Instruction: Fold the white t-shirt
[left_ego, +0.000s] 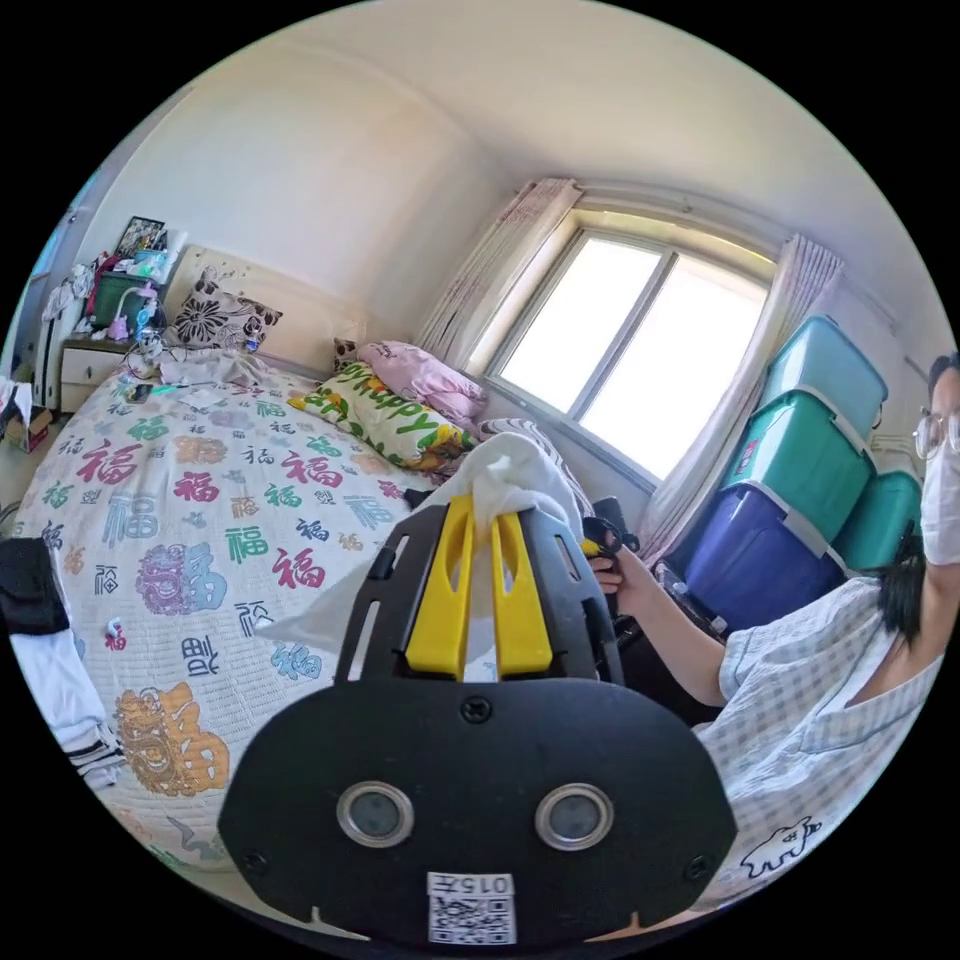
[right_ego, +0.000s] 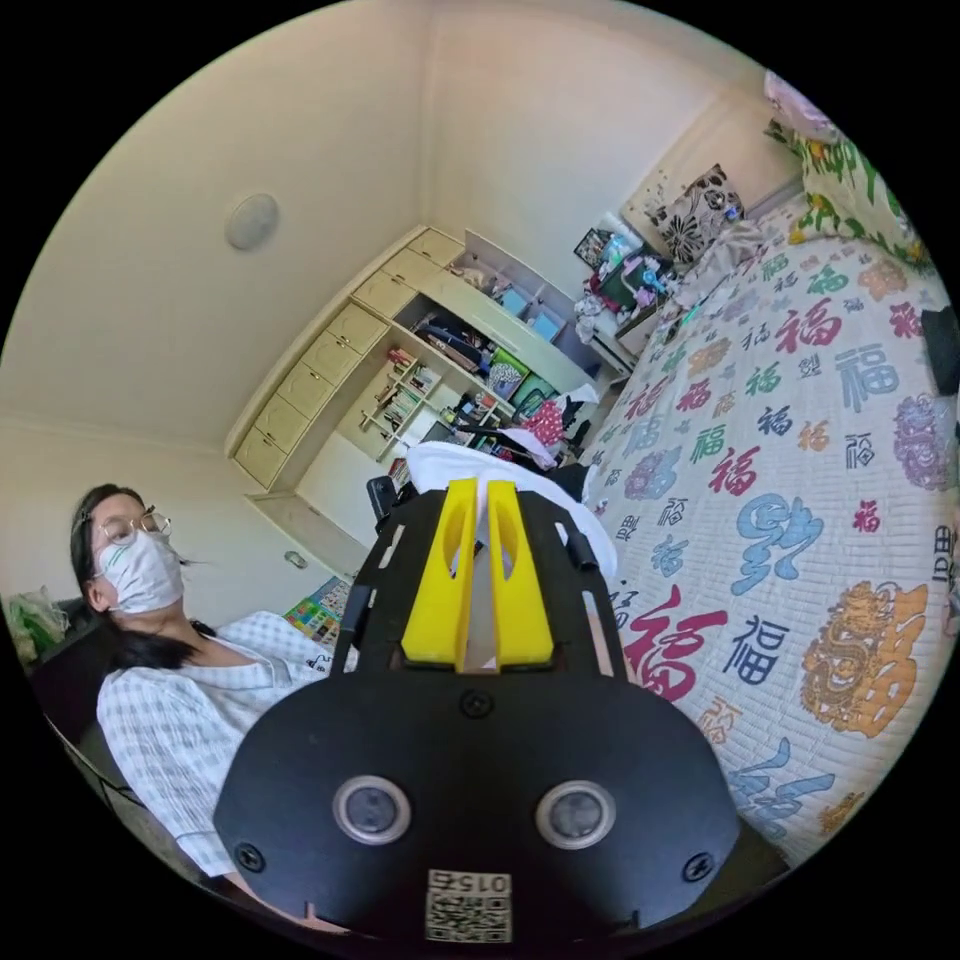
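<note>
White shirt (left_ego: 505, 475) is pinched in both my nearly closed grippers (left_ego: 482, 520) (right_ego: 478, 495), lifted off the bed (left_ego: 200, 520) at nine o'clock; next, I judge, spread it flat.

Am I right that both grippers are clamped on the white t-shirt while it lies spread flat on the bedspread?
Not quite: the left gripper and right gripper do clamp the white t-shirt, but the left gripper view shows it lifted and bunched above the bedspread.
</note>
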